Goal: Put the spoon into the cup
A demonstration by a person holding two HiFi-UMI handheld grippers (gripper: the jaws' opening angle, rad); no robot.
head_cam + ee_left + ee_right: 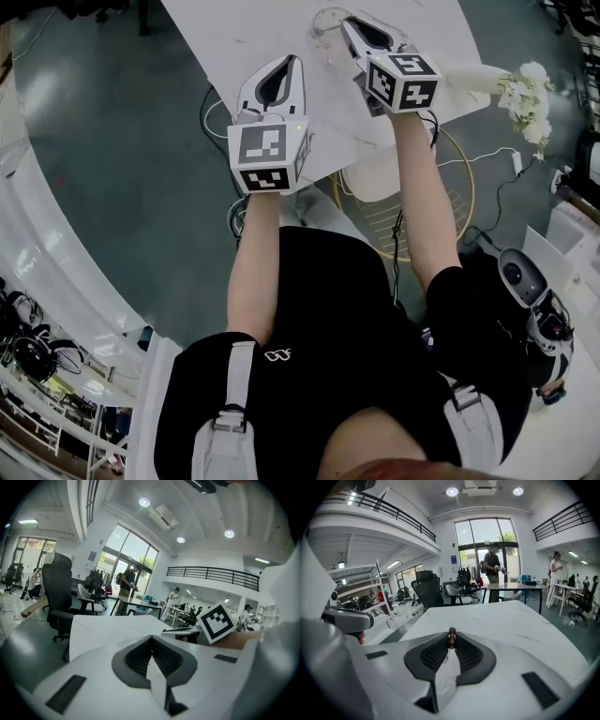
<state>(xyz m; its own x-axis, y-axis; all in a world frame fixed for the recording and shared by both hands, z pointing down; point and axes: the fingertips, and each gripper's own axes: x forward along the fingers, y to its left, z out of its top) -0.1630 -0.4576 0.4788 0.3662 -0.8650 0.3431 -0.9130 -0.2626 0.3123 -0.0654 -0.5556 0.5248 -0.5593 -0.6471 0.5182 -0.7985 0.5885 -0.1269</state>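
- The right gripper (pixel 349 22) reaches out over the white table (pixel 225 37). Its jaws are drawn narrow and pinch a small brown nub (pixel 451 639), which is most likely one end of the spoon.
- Only that end shows in the right gripper view. The rest of the spoon is hidden by the jaws, so its long axis cannot be read, though it probably runs down and away below the tips.
- What looks like a clear glass cup (pixel 328 36) stands on the table just beside the right jaw tips. In the head view it lies at about 8 o'clock from them.
- The cup does not appear ahead of the jaws in the right gripper view, which suggests it sits under or beside the tips, not in front of them.
- The left gripper (pixel 295 61) hangs nearer the person with its jaws together on nothing. The cup lies at about 1 o'clock from its tips.
- The right gripper is plainly the nearer to the cup, so the coming move is likely a small shift toward 8 o'clock to bring the spoon over the cup's mouth before lowering it.
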